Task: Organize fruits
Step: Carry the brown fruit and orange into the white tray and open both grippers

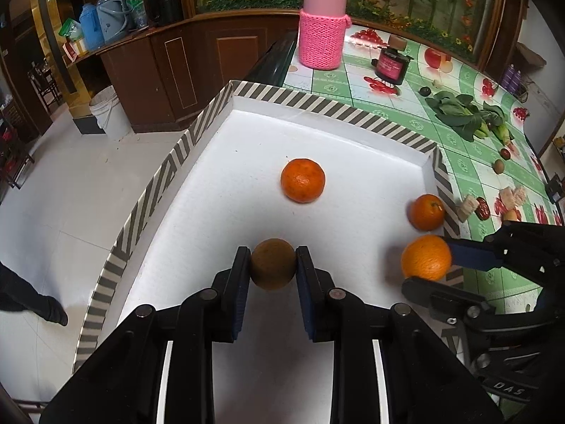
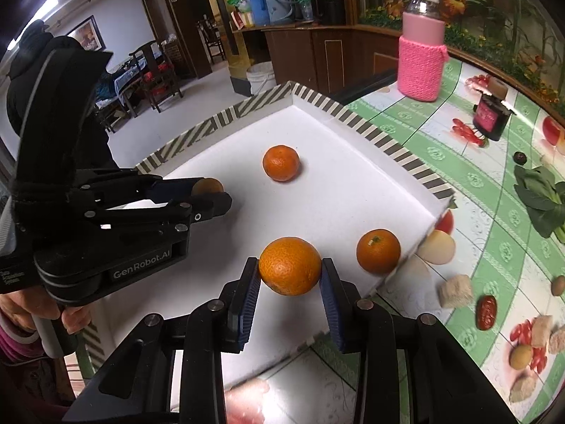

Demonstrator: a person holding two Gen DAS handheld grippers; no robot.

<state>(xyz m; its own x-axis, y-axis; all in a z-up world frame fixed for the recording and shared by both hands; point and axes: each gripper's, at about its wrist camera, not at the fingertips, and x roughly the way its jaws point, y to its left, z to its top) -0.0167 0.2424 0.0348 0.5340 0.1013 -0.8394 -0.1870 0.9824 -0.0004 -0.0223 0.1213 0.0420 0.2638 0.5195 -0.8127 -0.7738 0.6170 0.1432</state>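
Note:
A white tray with a striped rim (image 1: 317, 104) (image 2: 353, 116) sits on the table's left end. My left gripper (image 1: 273, 265) is shut on a brown kiwi (image 1: 273, 263) just above the tray floor; it also shows in the right wrist view (image 2: 212, 194) with the kiwi (image 2: 210, 185). My right gripper (image 2: 289, 272) is shut on an orange (image 2: 289, 265) over the tray's near right part, seen also in the left wrist view (image 1: 427, 258). Two more oranges lie in the tray: one in the middle (image 1: 303, 180) (image 2: 281, 162), one by the right wall (image 1: 427, 212) (image 2: 378, 251).
A pink knit-covered jar (image 1: 322, 24) and a dark bottle (image 1: 390, 63) stand on the green patterned tablecloth (image 1: 353, 84). Leafy greens (image 1: 466, 113), small fruits and cubes (image 2: 455, 291) lie right of the tray. A white bucket (image 1: 109, 111) stands on the floor.

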